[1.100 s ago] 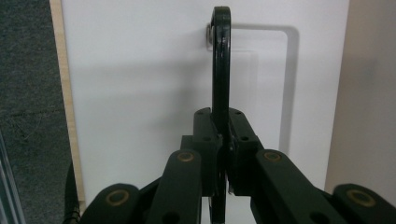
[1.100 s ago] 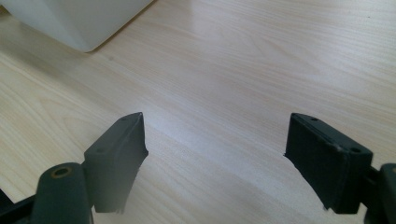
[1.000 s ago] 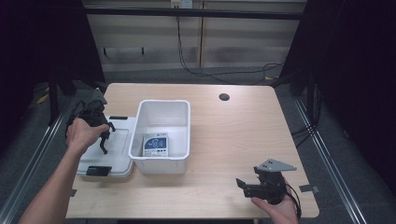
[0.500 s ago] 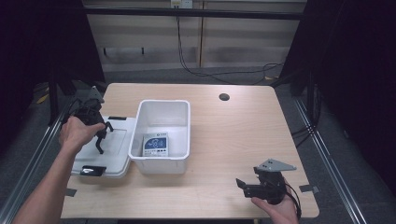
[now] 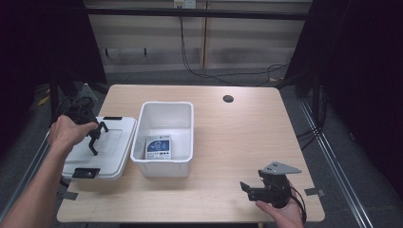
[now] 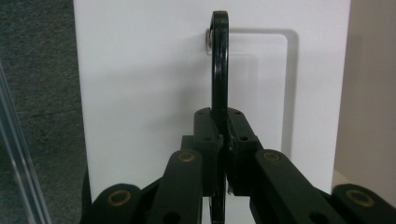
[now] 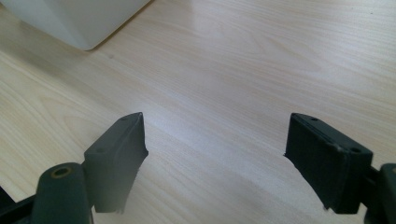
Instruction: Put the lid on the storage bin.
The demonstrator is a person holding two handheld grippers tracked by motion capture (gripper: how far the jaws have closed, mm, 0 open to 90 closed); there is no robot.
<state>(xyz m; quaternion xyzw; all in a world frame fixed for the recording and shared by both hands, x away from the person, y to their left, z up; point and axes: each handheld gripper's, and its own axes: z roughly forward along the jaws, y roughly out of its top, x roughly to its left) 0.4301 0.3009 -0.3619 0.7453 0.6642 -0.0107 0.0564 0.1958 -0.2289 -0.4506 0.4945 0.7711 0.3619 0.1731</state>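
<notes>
White lid [image 5: 105,147], black handle [image 6: 219,65] raised upright, black latches at both ends; at table's left edge. Open white bin [image 5: 166,119] just beside, holding a blue-and-white packet [image 5: 158,147].

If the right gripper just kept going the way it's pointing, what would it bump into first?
Probably the white bin. The right gripper, jaws open, looks across bare table toward the bin's corner, though depth is hard to judge.

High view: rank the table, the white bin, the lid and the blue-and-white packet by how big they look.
1. Table.
2-3. White bin and lid: much alike; the left gripper and hand cover part of the lid, so I won't rank them.
4. Blue-and-white packet, lying in the bin.
</notes>
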